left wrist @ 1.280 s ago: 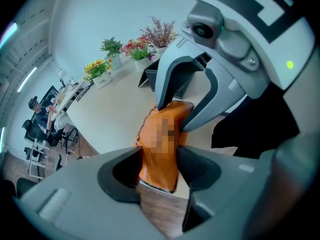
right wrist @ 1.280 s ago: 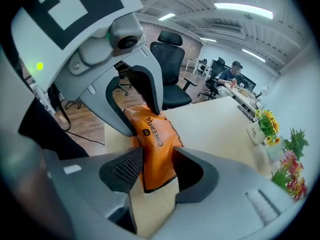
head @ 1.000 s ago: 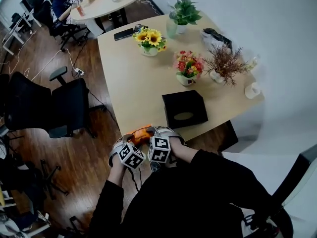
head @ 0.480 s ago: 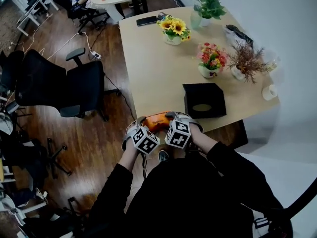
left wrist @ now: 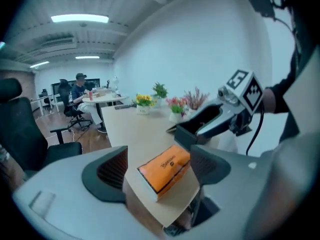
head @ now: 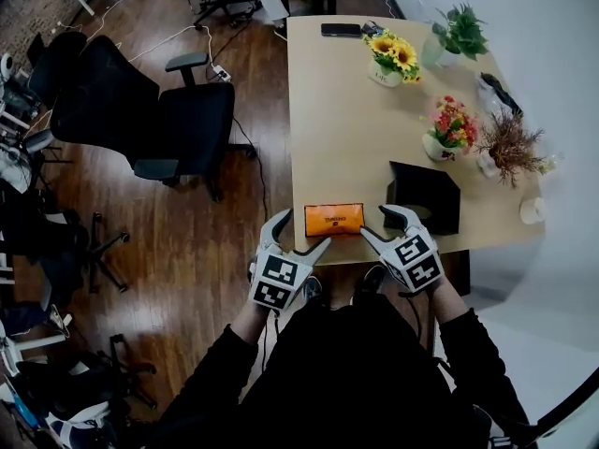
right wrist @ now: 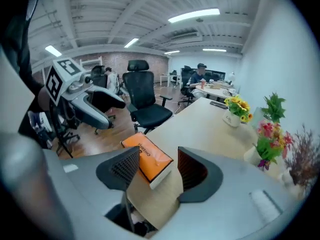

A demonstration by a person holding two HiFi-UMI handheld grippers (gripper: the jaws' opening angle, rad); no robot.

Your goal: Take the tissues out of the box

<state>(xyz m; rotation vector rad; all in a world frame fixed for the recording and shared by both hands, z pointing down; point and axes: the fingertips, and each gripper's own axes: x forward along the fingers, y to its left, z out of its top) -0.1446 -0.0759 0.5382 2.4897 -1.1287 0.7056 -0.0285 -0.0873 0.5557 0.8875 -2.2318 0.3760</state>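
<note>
An orange tissue pack (head: pixel 333 219) lies flat on the wooden table (head: pixel 346 129), close to its front edge. The black tissue box (head: pixel 426 197) stands just to its right. My left gripper (head: pixel 298 235) is at the pack's left front corner and its jaws are opening. My right gripper (head: pixel 379 223) is at the pack's right end, between pack and box, its jaws opening too. In the left gripper view the pack (left wrist: pixel 165 170) lies just ahead of the spread jaws (left wrist: pixel 160 166), untouched. The right gripper view shows the pack (right wrist: pixel 147 160) the same way before its jaws (right wrist: pixel 159 166).
Further back on the table stand a sunflower pot (head: pixel 390 58), a pink flower pot (head: pixel 447 127), a dried plant (head: pixel 508 148), a green plant (head: pixel 456 34) and a phone (head: pixel 341 30). Black office chairs (head: pixel 159 124) stand left of the table. A person (right wrist: pixel 200 79) sits at a far round table.
The orange pack was held between both grippers below the table edge; now it lies on the table. Both grippers have let go and moved apart to its ends.
</note>
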